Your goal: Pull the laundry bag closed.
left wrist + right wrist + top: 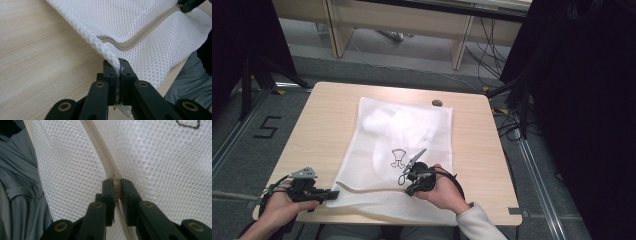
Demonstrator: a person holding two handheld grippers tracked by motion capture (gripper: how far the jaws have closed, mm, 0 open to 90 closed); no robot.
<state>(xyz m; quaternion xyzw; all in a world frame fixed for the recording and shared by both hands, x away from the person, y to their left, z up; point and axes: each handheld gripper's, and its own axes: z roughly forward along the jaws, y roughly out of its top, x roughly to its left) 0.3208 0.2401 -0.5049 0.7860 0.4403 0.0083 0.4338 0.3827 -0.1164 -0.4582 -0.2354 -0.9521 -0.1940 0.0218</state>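
- The white mesh bag (399, 150) lies flat across the middle of the table (322, 115), its near end hanging over the near edge.
- Left gripper (324, 194): jaws pinched tight on the bag's near-left corner.
- Right gripper (412, 182): jaws clamped on the zipper pull (116, 187) along the beige zipper (140, 35).

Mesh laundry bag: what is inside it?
Through the mesh laundry bag, a bunched white mass shows in its far half. The mesh blurs it, so what it is cannot be told. The near half looks flat.
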